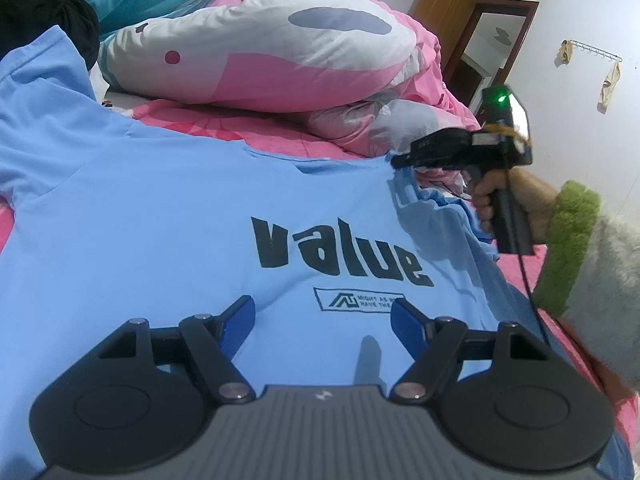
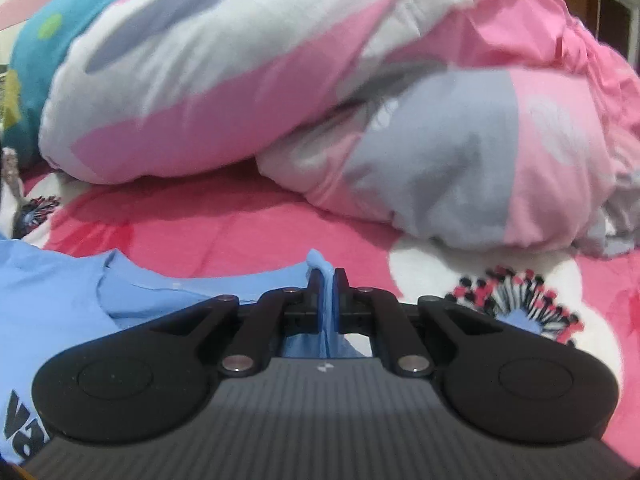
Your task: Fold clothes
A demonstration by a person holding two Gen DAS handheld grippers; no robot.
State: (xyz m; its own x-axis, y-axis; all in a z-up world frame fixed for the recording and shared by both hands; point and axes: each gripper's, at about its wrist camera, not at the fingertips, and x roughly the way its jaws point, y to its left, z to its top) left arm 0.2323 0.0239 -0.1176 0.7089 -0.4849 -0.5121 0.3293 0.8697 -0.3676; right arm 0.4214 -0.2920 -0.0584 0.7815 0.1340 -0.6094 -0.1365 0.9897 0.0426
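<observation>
I am pinching the T-shirt's far shoulder edge in my right gripper; my left gripper is hovering, fingers spread, over its chest.

My left gripper has black linkage arms with silver round screws, two big black round discs at the base, a grey ribbed body with a small white mark, and blue pads on its fingers. My right gripper is built the same. From the side it shows a black pistol handle, a thin black cable and a green light. My sleeve is fluffy pale grey with a green cuff.
</observation>
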